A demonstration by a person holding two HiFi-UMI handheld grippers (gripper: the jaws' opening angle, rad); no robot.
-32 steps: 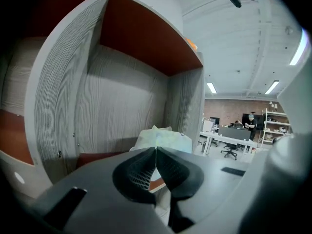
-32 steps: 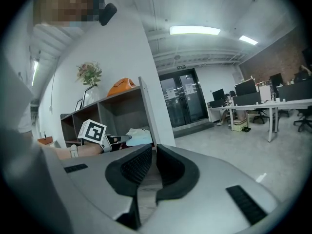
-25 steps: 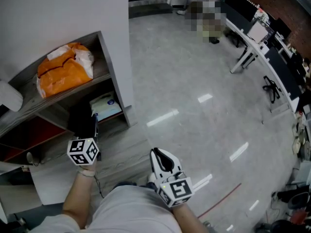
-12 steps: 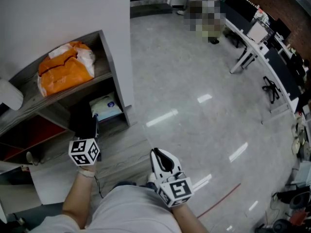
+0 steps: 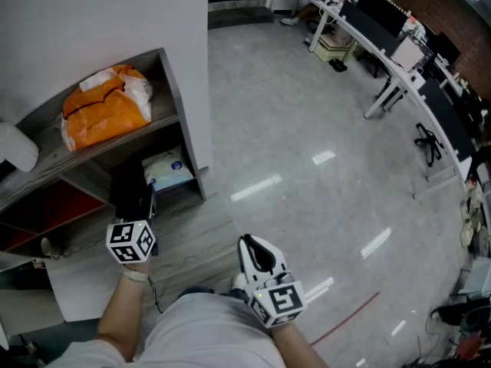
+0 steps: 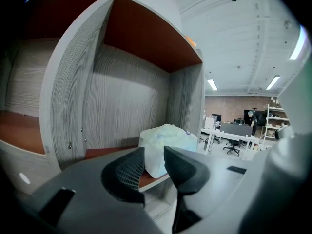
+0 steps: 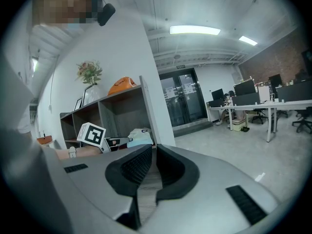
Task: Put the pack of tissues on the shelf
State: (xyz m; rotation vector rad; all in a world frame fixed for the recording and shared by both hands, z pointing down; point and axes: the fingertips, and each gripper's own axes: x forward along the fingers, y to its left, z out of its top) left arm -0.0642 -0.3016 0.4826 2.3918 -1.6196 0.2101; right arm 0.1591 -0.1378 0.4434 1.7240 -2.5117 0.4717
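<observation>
The pack of tissues is a pale plastic-wrapped bundle. It lies in the lower right cubby of the grey shelf. In the left gripper view the pack of tissues rests on the shelf board just beyond the jaws, untouched. My left gripper points into that cubby a little short of the pack; its jaws are shut to a narrow slit and hold nothing. My right gripper hangs low in front of the person's body over the floor, shut and empty. From the right gripper view, the left gripper and the pack show at the shelf.
An orange and white bag fills the shelf compartment above the pack. A white wall panel borders the shelf's right side. Shiny grey floor spreads to the right. Desks with monitors and chairs line the far right.
</observation>
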